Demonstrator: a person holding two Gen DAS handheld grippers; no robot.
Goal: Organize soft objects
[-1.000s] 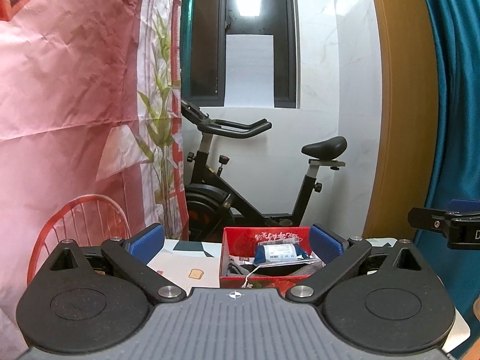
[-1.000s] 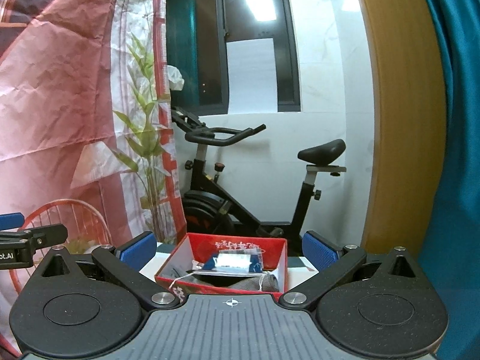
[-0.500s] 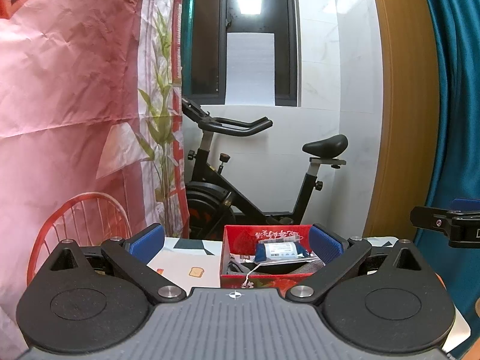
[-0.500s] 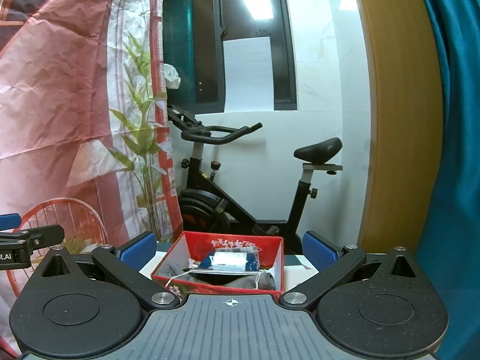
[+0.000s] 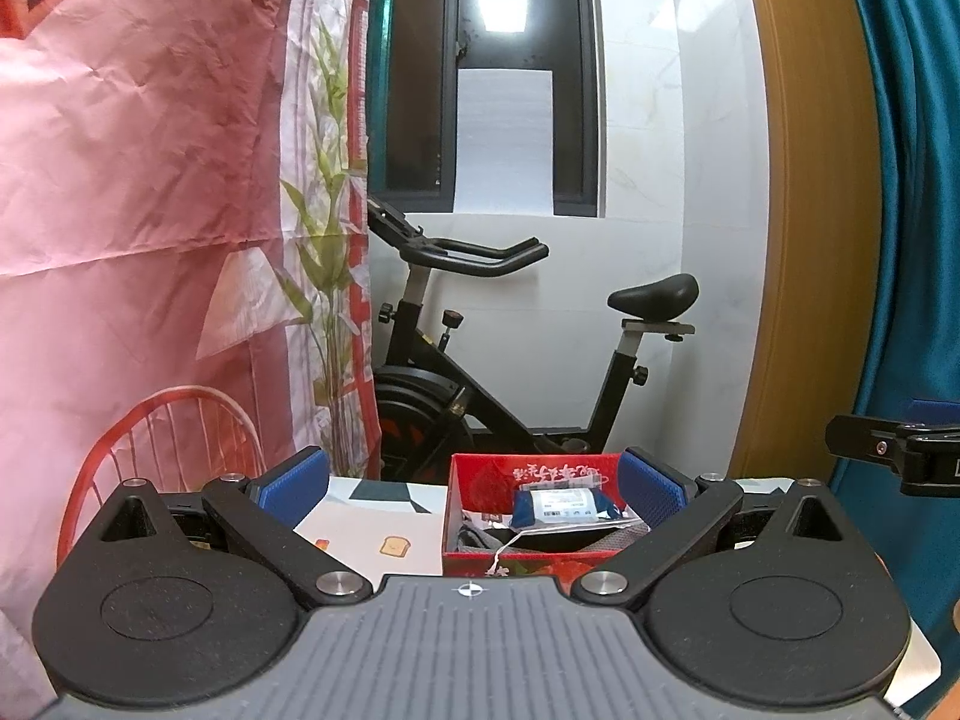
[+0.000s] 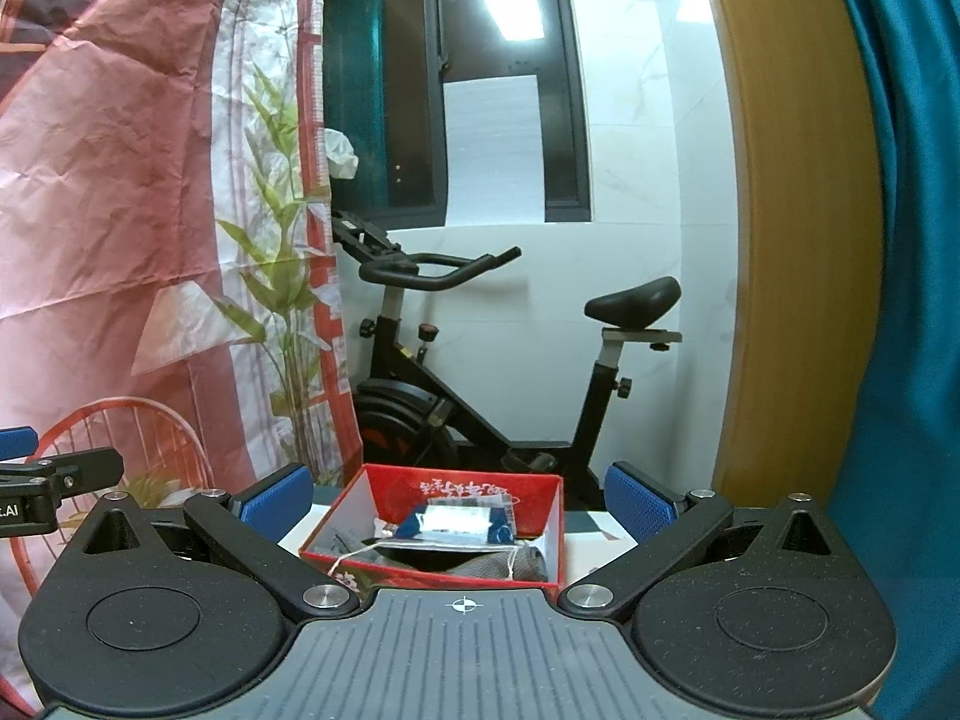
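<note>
A red cardboard box (image 5: 480, 480) (image 6: 543, 516) stands on a white table ahead of both grippers. Inside lies a clear packet holding something dark blue (image 5: 561, 504) (image 6: 456, 525), over grey fabric (image 6: 510, 567) with a string tag. My left gripper (image 5: 474, 483) stands open with nothing between its blue pads; the box lies toward its right finger. My right gripper (image 6: 459, 492) is open and empty too, with the box between its fingers but farther off. Each gripper's tip shows at the edge of the other's view.
A white tabletop (image 5: 384, 522) with small printed pictures carries the box. Behind it stands a black exercise bike (image 5: 480, 372) against a white wall. A pink printed curtain (image 5: 138, 180) hangs at left, a teal curtain (image 5: 900, 210) at right, and a red wire chair (image 5: 162, 438) sits at left.
Both views have shifted slightly; the box sits a little lower and nearer in the right wrist view. Both grippers stay open and empty.
</note>
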